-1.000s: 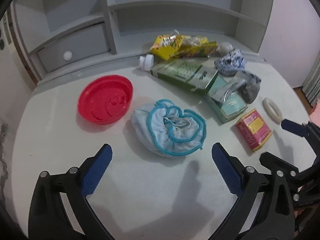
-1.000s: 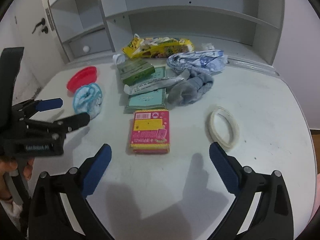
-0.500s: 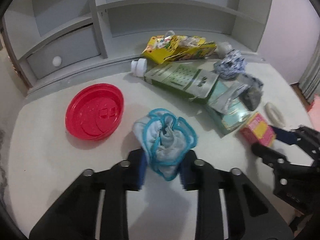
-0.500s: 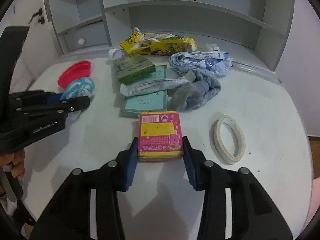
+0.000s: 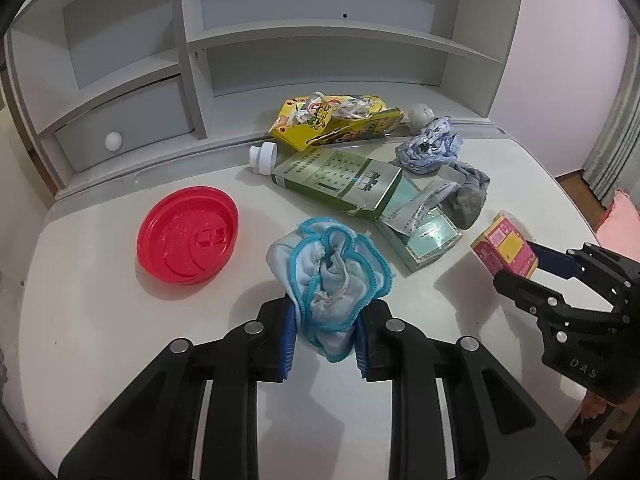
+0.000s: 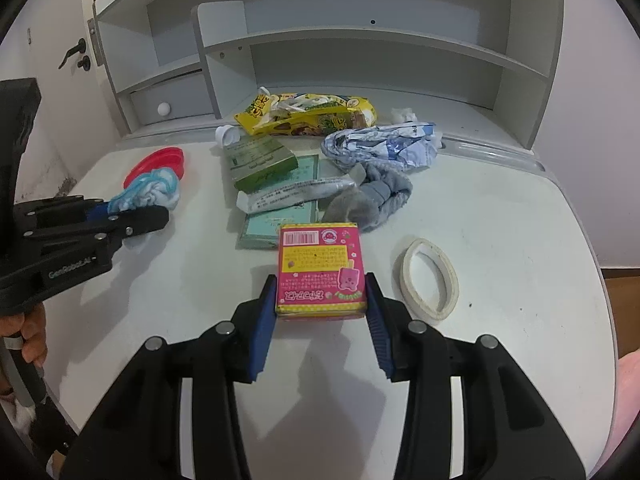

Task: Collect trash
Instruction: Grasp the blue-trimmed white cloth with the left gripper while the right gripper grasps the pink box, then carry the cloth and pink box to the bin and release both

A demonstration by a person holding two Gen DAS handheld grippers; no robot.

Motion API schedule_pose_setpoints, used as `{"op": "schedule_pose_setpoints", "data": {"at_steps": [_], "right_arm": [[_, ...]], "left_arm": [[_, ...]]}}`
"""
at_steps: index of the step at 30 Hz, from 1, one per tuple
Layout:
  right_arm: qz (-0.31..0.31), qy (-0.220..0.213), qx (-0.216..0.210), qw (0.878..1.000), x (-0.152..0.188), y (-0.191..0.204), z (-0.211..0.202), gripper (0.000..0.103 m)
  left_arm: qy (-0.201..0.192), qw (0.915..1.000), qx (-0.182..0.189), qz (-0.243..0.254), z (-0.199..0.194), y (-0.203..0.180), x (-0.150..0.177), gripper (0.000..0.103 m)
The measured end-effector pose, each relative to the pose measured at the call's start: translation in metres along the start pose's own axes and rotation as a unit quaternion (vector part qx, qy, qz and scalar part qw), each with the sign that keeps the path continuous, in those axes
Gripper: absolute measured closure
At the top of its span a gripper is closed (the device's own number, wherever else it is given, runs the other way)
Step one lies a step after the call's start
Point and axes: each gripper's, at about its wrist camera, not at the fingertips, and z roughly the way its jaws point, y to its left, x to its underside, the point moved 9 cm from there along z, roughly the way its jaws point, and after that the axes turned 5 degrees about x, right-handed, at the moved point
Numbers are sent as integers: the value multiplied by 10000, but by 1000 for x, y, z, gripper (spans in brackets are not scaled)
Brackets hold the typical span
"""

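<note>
My left gripper (image 5: 322,338) is shut on a crumpled light-blue cloth cap with a turquoise frilled edge (image 5: 330,276), lifted a little off the white desk (image 5: 120,340). My right gripper (image 6: 320,312) is shut on a small pink and yellow box (image 6: 321,270), its blue pads pressing both sides. In the left wrist view the right gripper (image 5: 520,268) holds that pink box (image 5: 505,248) at the right. Seen from the right wrist, the left gripper (image 6: 132,216) carries the blue cap (image 6: 150,192) at the left.
A red plastic lid (image 5: 187,234), a green carton (image 5: 340,180), a teal box (image 5: 428,236), a yellow snack bag (image 5: 336,122), grey cloth (image 6: 372,196), crumpled blue-white wrapper (image 6: 380,146) and a white tape ring (image 6: 430,278) lie on the desk. A shelf unit (image 5: 320,40) stands behind.
Both grippers went from wide open to shut: the left closed on the blue cap, squeezing it narrow, and the right closed on the pink box. Both items now sit raised.
</note>
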Motion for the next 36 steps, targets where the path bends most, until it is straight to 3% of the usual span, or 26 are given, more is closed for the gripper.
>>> {"op": "schedule_pose_setpoints", "data": {"at_steps": [17, 21, 24, 26, 30, 32, 34, 36], "right_arm": [[253, -111, -195, 9994, -1, -13, -13, 61], [571, -440, -178, 9972, -7, -49, -47, 61], [1156, -809, -86, 9900, -1, -115, -97, 61], [1475, -940, 243, 9843, 15, -162, -125, 61], [2066, -928, 1328, 9649, 81, -261, -177, 60], [2385, -773, 1557, 9555, 118, -295, -188, 60], [2740, -460, 1729, 9449, 165, -328, -191, 60], [3152, -127, 1609, 9352, 208, -349, -184, 60]], "left_arm": [[-66, 9997, 103, 205, -11, -24, -4, 80], [-230, 9982, 217, 512, -23, -58, -15, 80], [-336, 9934, 610, 910, -29, -114, -25, 80], [-354, 9862, 969, 1296, -31, -166, -25, 80], [-266, 9557, 1941, 2195, -40, -301, -4, 80], [-93, 9369, 2368, 2569, -40, -359, 18, 80], [199, 9122, 2762, 3022, -38, -420, 53, 80], [563, 8908, 3076, 3297, -34, -460, 87, 80]]}}
